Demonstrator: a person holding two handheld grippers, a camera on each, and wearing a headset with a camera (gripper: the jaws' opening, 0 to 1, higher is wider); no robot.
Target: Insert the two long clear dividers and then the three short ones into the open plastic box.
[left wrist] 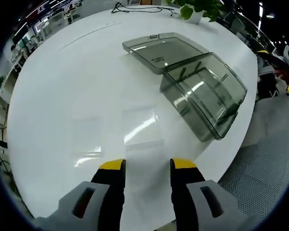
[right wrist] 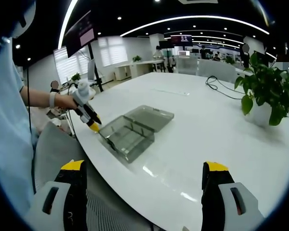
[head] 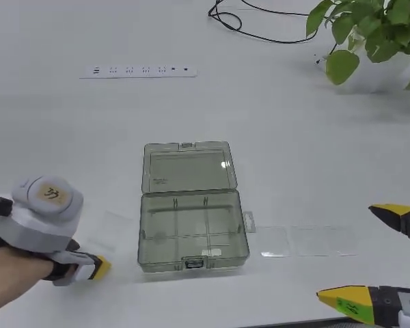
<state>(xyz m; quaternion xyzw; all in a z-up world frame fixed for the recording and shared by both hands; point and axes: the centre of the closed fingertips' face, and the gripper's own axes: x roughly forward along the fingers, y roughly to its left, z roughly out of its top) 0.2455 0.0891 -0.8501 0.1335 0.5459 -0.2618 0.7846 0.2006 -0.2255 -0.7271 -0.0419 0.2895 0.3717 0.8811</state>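
Hazard: the clear dividers point(left wrist: 142, 126) lie flat on the white bench point(head: 294, 137), on both sides of the open box point(head: 191, 232). A thin edge may slip, or two may lift together. The left tongs point(left wrist: 148, 163) are spread and empty, and the right tongs point(right wrist: 143, 165) are spread wide and empty. Count: one box, two tongs, two dividers on the left. The row on the right is too faint to count.

No legible text — none anywhere.

White table point(head: 294, 137), white power strip point(head: 138, 71), black cable point(head: 227, 22), leafy potted plant point(head: 369, 31)
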